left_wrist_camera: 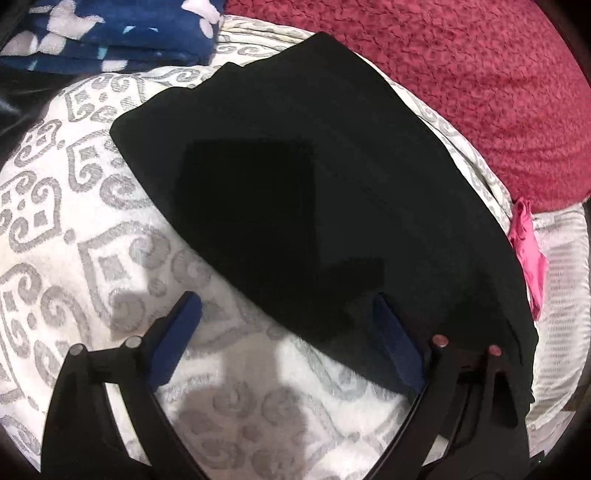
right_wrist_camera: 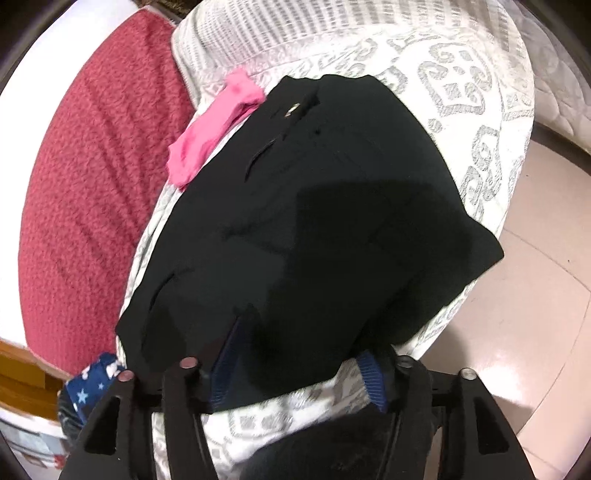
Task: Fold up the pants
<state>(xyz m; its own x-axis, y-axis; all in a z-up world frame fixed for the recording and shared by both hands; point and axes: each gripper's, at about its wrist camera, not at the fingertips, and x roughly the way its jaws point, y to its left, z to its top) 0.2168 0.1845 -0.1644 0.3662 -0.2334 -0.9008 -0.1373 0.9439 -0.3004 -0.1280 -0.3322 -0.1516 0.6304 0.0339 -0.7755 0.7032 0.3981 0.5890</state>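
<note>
Clearly, in the left wrist view, the black pants [left_wrist_camera: 314,192] lie flat as a long dark panel on the grey-patterned white blanket [left_wrist_camera: 74,206] covering the bed, running diagonally from the far upper middle down to the near right. The left gripper [left_wrist_camera: 286,317] stands with its jaws wide apart and nothing between them: one blue finger is over bare blanket, the other at or just over the near long edge of the cloth. A red blanket [left_wrist_camera: 461,92] lies beyond, a folded blue blanket with white shapes [left_wrist_camera: 110,33] at the far left, and a pink garment [left_wrist_camera: 528,254] pokes out beside the far edge of the pants. In the right wrist view, the same pants [right_wrist_camera: 314,221] spread away from the camera, the end with slits and a small metal fastener far off by the pink garment [right_wrist_camera: 214,129]. The right gripper [right_wrist_camera: 299,354] has its jaws apart too, straddling the near edge of the cloth; whether it touches is hard to tell. For the fold to come out neat, I judge each gripper should close on a corresponding point of one edge, catch every layer, then lift and carry across together so the edges meet squarely, steering clear of the pink garment.
</note>
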